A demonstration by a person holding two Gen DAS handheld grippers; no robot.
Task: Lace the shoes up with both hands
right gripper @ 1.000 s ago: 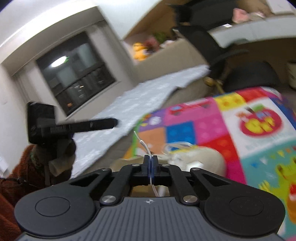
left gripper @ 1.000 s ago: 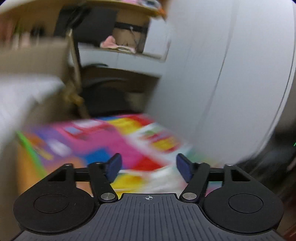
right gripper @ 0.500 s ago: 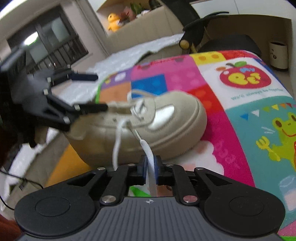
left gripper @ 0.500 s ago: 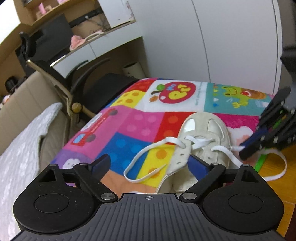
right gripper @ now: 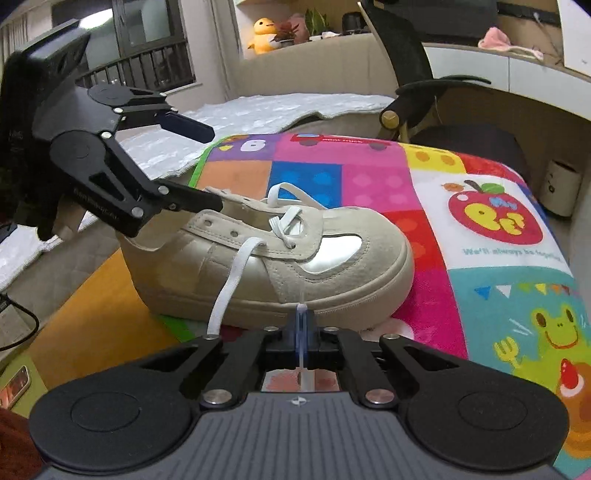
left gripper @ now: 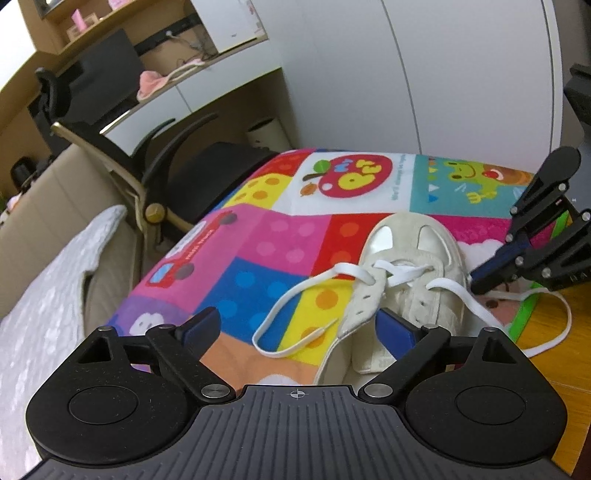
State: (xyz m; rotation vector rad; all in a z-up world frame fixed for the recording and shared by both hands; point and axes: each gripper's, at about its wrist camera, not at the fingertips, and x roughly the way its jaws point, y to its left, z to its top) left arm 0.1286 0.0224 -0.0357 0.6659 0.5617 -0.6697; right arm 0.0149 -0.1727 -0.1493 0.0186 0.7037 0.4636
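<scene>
Both tongs sit close to the shoe. Right tongs [right gripper: 301, 325] are pinched tight on the thin tip of the white lace [right gripper: 236, 271], and that lace runs up from them to a hole on the near side of the shoe. Left tongs [left gripper: 299, 328] are wide open with nothing in them; one finger pokes in by the heel opening, and I cannot tell if it touches. Just past the tongs, the cream sneaker [right gripper: 280, 254] stands on a bright play mat [right gripper: 369, 177] that lies over the wooden surface [right gripper: 92, 321]. Only the holes nearest the toe have lace through them, crossed one time. Several holes up each side are still bare. A loose lace end [left gripper: 291, 325] curls in a loop on the mat beside the shoe. So I think the lacing has just begun, and most of the crossing plus the bow is still to do. Next, the pinched tip likely needs to go into a bare hole. Farther out on the mat is a red apple picture [right gripper: 495, 218] with yellow letters that look like "My Pet", and small words under it starting "We'll always be". Behind the mat stands a black office chair [left gripper: 155, 155], and a yellow duck toy [right gripper: 263, 35] sits far away on a ledge.
</scene>
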